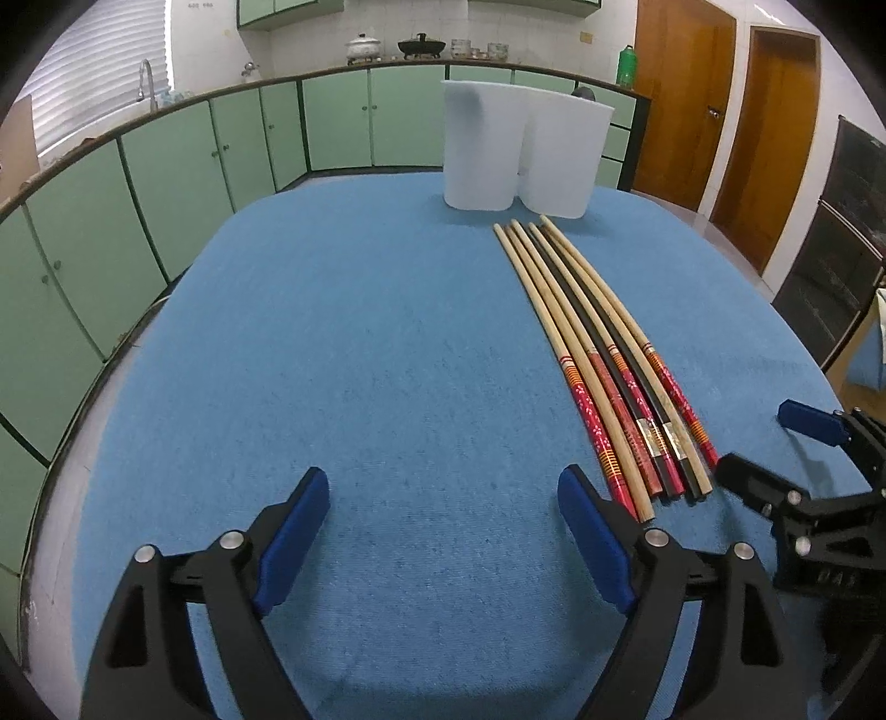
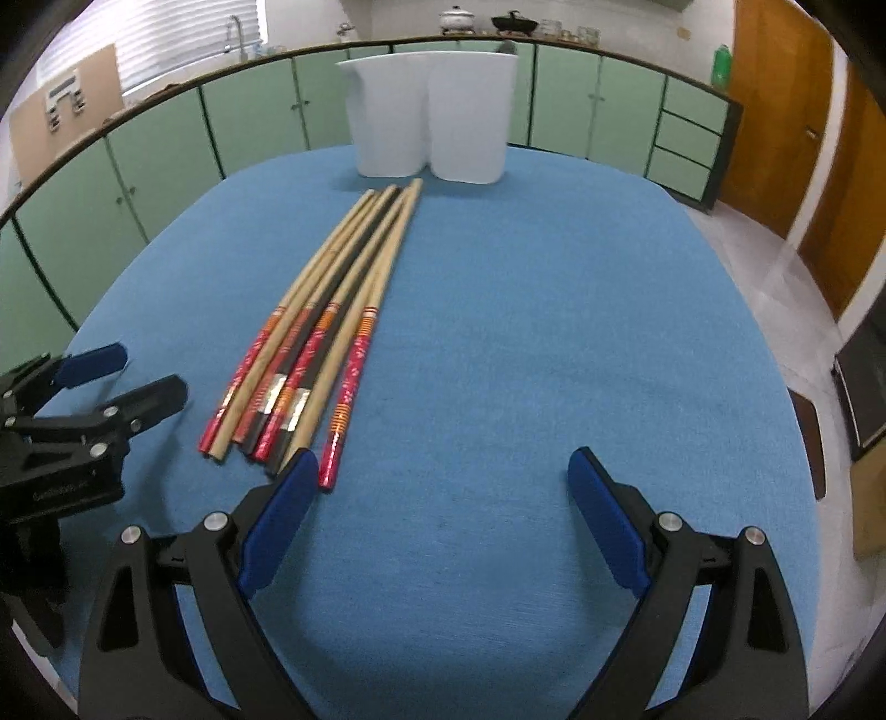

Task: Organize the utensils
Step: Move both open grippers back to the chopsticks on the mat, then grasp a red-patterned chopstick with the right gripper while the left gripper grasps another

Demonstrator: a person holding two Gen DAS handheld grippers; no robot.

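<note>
The chopsticks [image 2: 326, 327] lie bundled side by side on the blue surface [image 2: 526, 332], tips toward the white holder [image 2: 426, 116] at the far edge. The right gripper [image 2: 443, 504] hangs just beside their painted ends, spread wide and empty; the left gripper [image 1: 443, 526] sits on the bundle's other side, equally wide and empty. The sensible start seems to be the outermost stick: close on its decorated handle, lift it clear of its neighbours so none roll, then drop it tip-first into one compartment. The cloth-covered surface should give some grip. Behind stand green cabinets [image 1: 166, 160], a tap [image 1: 145, 77], pots [image 1: 421, 45] on the counter, and wooden doors [image 1: 681, 94].
</note>
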